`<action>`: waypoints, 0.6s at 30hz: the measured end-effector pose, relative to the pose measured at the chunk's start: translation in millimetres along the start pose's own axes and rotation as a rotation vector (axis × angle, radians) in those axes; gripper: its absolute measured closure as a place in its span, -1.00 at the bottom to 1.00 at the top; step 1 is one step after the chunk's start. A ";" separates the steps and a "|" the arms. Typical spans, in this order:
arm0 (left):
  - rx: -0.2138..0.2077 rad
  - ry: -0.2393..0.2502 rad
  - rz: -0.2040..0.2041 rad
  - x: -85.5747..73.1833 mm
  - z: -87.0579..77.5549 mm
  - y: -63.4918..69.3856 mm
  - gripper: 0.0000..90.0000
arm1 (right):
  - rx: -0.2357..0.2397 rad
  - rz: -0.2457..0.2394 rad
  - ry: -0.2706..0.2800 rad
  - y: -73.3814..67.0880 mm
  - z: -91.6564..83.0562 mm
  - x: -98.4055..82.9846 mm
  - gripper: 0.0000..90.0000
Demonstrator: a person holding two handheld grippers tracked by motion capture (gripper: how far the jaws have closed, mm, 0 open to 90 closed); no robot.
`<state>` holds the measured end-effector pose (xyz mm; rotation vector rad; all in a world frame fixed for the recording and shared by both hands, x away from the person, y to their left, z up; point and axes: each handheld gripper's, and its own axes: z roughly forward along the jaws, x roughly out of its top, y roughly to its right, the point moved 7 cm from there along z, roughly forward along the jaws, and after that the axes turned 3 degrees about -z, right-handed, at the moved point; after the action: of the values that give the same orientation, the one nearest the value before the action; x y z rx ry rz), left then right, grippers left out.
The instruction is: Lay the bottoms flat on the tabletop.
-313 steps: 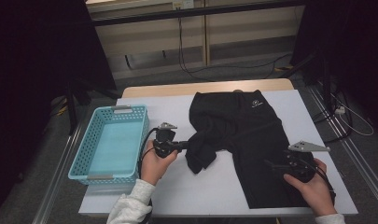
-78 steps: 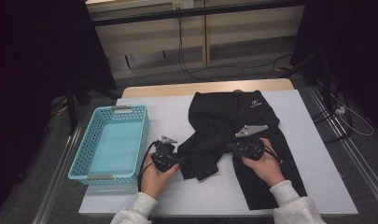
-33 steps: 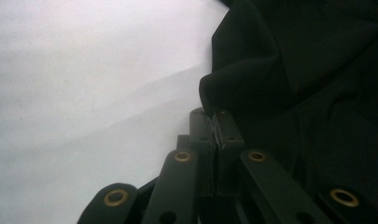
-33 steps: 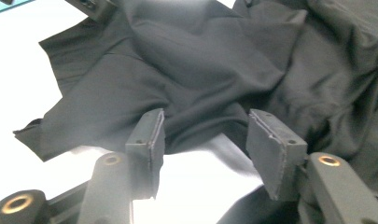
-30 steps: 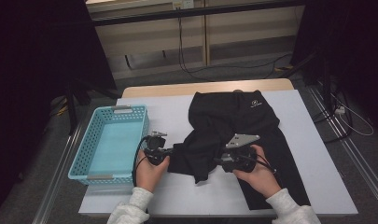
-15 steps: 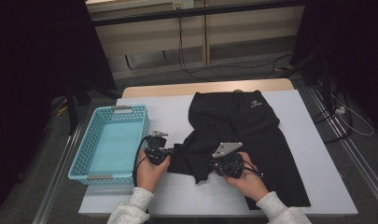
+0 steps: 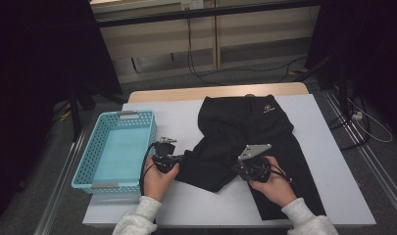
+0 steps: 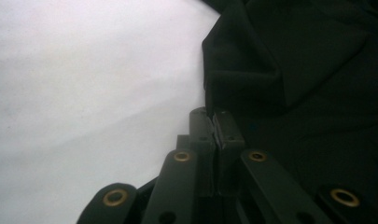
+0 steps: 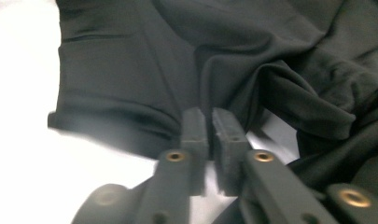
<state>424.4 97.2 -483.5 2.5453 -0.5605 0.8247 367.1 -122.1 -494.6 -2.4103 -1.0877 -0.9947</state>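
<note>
A black garment (image 7: 245, 122) lies spread on the white table (image 7: 328, 147), one leg folded across toward the left. My left gripper (image 7: 180, 161) sits at the folded leg's left edge, shut on the hem; in the left gripper view (image 8: 213, 114) the pads pinch the cloth edge (image 8: 294, 70). My right gripper (image 7: 236, 169) rests on the middle of the garment, pointing left. Its jaws (image 9: 209, 114) stand almost together on a ridge of fabric (image 9: 130, 70) that runs into their tips. They have just been opening a little after closing.
A light blue plastic basket (image 7: 137, 115), nothing in it, stands on the table's left part beside my left hand. Bare white table lies in front of the garment and to its right. Cables run over the floor beyond the table's far edge.
My right gripper shifted left over the garment and back a little right while its jaws closed on the fabric. The left gripper stayed at the hem.
</note>
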 end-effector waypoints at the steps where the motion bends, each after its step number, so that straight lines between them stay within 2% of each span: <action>1: 0.000 0.000 0.000 0.0 0.0 0.0 0.94 | 0.000 0.000 0.000 0.0 0.0 0.0 0.81; 3: -0.005 -0.017 0.004 -1.8 -0.1 -1.1 0.94 | -0.012 -0.005 0.008 -1.2 -0.2 2.6 0.67; 8: -0.008 -0.017 -0.004 -2.5 1.3 0.0 0.92 | 0.000 -0.007 0.049 -8.9 -5.7 10.5 0.60; 10: -0.015 -0.017 -0.009 -1.9 1.3 0.6 0.92 | -0.001 -0.023 0.054 -13.9 -6.6 13.2 0.51; 12: -0.017 -0.021 -0.004 -2.3 0.5 1.3 0.92 | 0.007 -0.041 0.057 -20.1 -7.2 15.8 0.52; 18: -0.015 -0.017 -0.008 -2.0 0.0 1.0 0.91 | -0.018 -0.080 0.059 -30.4 -6.8 21.1 0.38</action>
<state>422.4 96.8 -484.5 2.5412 -0.5593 0.7937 351.0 -94.4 -474.9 -2.3518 -1.1669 -1.0991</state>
